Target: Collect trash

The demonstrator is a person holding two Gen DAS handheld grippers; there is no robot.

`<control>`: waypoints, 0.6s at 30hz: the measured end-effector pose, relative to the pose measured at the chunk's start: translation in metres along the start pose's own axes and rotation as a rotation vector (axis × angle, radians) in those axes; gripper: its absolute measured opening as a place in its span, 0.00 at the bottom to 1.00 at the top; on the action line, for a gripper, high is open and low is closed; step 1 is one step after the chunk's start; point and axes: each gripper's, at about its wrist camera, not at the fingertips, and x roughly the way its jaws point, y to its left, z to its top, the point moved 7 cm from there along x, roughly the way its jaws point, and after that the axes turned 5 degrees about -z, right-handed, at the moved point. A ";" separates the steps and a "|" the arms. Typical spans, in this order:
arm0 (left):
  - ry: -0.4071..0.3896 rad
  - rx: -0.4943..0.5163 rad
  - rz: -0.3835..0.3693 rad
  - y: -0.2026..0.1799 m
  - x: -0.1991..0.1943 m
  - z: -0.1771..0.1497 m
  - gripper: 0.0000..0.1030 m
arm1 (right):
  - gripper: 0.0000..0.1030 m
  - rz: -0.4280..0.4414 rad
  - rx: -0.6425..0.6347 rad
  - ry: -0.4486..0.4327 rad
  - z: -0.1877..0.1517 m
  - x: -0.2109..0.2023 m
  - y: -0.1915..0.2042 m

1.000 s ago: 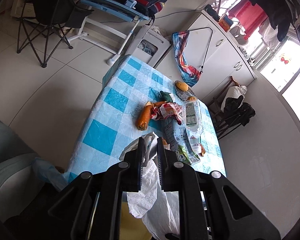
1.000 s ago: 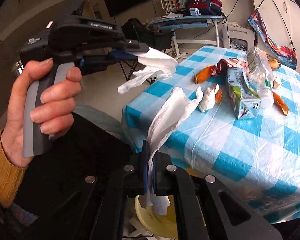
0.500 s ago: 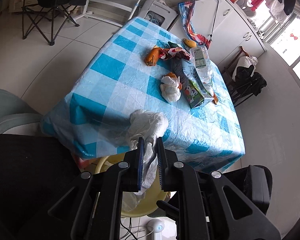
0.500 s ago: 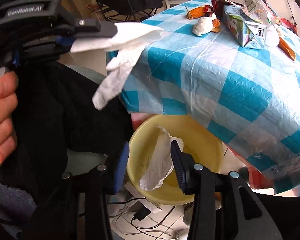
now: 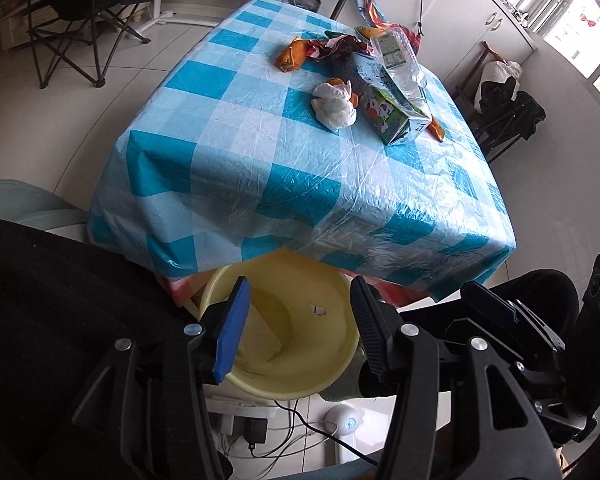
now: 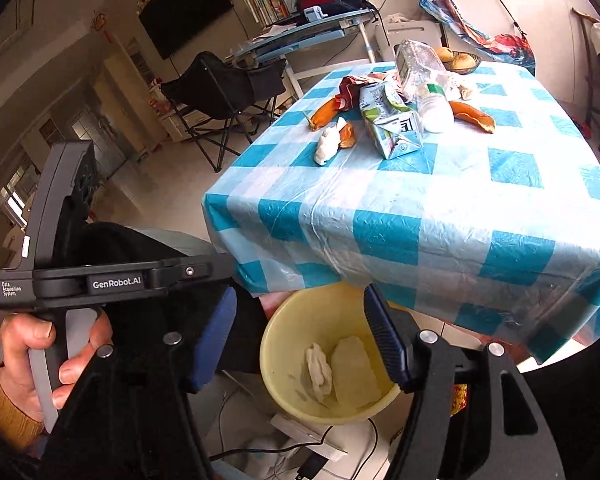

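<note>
Evidently both grippers are held over the yellow basin point(image 6: 284, 344), which is tucked on the floor just under the near edge of the table point(image 5: 340, 216) so that trash can be dropped straight off the cloth into it. The left gripper point(image 5: 296, 332) is tilted steeply down at the basin; its jaws have just been opening and now stand spread, with nothing seen between them. The right gripper point(image 6: 300, 340) is likewise aimed at the basin, its jaws having just been opening too, and no item is caught between the pads. Two white crumpled tissues point(image 6: 320, 368) are seen lying on the basin floor, apart from both grippers, so that part of the collecting can be judged done. More trash is left on the tabletop, well away from the basin: a white wad point(image 5: 334, 106), a milk carton point(image 5: 388, 108), a plastic bottle point(image 5: 398, 60), orange peel point(image 5: 290, 56) and a red wrapper point(image 5: 332, 46). These are clustered at the far end, so a reach across the cloth will probably be needed next.
</note>
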 end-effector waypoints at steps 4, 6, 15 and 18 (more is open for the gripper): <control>-0.032 -0.009 -0.009 -0.001 0.000 0.005 0.55 | 0.63 -0.009 0.026 -0.013 0.001 0.002 -0.003; -0.072 -0.001 -0.003 -0.003 -0.006 0.009 0.57 | 0.63 -0.019 0.025 -0.016 0.000 0.004 -0.001; -0.220 -0.043 -0.020 0.004 -0.036 0.023 0.67 | 0.66 -0.077 -0.073 -0.009 -0.006 0.013 0.014; -0.237 -0.034 -0.009 0.002 -0.037 0.024 0.68 | 0.66 -0.089 -0.115 -0.008 -0.007 0.017 0.020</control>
